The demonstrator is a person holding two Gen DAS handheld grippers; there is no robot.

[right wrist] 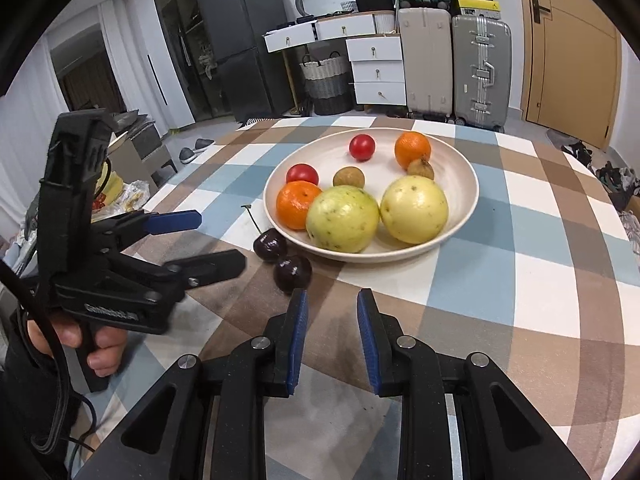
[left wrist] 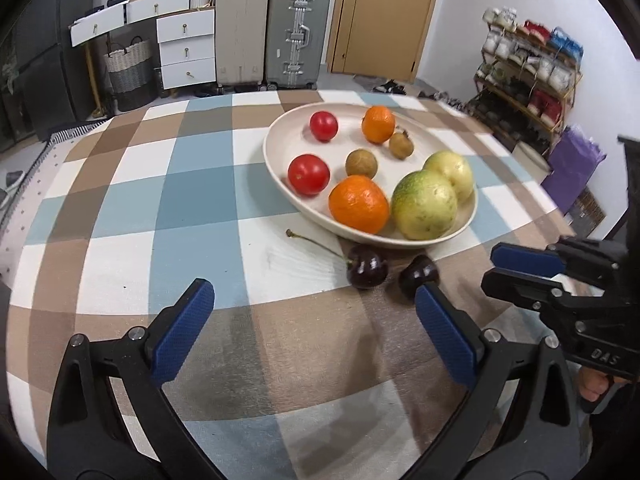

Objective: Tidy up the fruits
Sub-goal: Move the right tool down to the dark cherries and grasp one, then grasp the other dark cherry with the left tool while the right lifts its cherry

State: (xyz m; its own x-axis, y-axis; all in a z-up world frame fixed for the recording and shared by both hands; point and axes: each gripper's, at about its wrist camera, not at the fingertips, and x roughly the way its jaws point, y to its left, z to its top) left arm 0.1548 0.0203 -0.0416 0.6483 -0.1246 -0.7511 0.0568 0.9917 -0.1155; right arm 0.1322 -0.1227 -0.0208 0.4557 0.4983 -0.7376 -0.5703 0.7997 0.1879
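Two cherries [right wrist: 282, 256] lie on the table [right wrist: 520, 280] just beside the fruit bowl [right wrist: 460, 176]. Left hand-held gripper [left wrist: 316, 320] spread apart, empty. Right hand-held gripper [right wrist: 333, 300] nearly together, empty.

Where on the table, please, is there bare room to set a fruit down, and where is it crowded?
Free: the checked cloth left of the plate, out to the table's edge, and the stretch right of the plate in the right wrist view. Inside the plate, a bare patch lies between the red fruits and the far rim. Crowded: the plate's near side and the two cherries by it.
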